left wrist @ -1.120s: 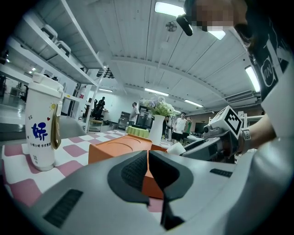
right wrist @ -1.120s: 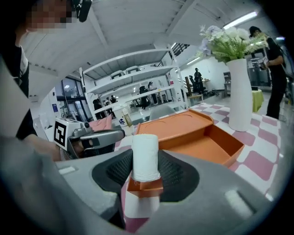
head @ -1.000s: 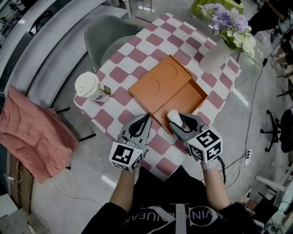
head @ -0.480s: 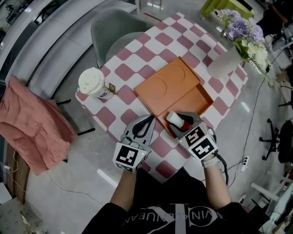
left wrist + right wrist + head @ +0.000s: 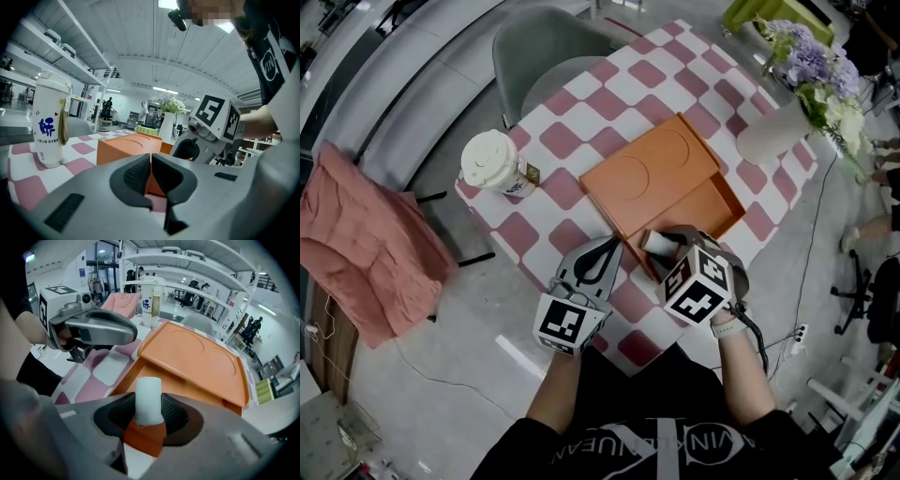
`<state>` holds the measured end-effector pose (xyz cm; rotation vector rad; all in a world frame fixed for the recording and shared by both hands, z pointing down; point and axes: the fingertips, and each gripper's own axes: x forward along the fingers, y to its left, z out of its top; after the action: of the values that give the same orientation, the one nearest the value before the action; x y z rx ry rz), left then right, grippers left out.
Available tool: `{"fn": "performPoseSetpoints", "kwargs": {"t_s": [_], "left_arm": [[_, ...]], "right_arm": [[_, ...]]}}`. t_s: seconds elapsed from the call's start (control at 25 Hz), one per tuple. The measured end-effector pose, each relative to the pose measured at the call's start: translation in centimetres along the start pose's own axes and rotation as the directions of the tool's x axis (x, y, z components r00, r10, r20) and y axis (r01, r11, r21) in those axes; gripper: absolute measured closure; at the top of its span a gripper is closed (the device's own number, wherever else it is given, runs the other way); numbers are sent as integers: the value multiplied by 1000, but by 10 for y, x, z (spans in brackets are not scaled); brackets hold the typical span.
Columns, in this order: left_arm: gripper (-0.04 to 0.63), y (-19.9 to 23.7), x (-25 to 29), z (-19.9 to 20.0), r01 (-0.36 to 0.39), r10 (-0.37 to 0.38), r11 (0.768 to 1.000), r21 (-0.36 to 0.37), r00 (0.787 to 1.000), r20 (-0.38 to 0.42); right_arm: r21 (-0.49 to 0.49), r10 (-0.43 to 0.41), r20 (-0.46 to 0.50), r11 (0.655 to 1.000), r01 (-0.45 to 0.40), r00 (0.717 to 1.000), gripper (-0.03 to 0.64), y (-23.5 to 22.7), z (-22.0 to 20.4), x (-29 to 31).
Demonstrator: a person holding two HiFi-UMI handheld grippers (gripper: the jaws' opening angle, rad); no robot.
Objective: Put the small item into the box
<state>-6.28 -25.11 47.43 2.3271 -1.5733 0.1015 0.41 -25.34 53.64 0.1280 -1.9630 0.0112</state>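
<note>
The right claw [image 5: 660, 246] grips the small white item [image 5: 148, 401] at the near edge of the open orange box [image 5: 705, 201], centre of the head view, on the checked counter [image 5: 572, 141]. The left claw [image 5: 602, 255], jaws pressed together and empty, sits beside the box's corner. Pickup looks done; lowering and release into the box remain.

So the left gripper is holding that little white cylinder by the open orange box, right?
Not quite: the right gripper holds the white cylinder by the open orange box, as the right gripper view shows. The left gripper is shut on nothing.
</note>
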Motion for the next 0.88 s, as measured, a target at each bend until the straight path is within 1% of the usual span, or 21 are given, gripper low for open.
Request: {"fn": "performPoseSetpoints", "kwargs": {"t_s": [0.32,0.6,0.88], "left_arm": [[580,4,-2,-6,-18,18,1000,-22,1000,-3],[579,7,-4,-6,-31,31,999,-35,1000,1],[580,10,-7,-8,-42,42,998,-45,999,-10]], "right_arm": [[-60,-2,-42,998,-1,999,457,0,-4,9],[-79,11,-50,997,-15,999,457,2,-4,13],[-69,27,-33,997,-29,999,457,3,0,12]]}}
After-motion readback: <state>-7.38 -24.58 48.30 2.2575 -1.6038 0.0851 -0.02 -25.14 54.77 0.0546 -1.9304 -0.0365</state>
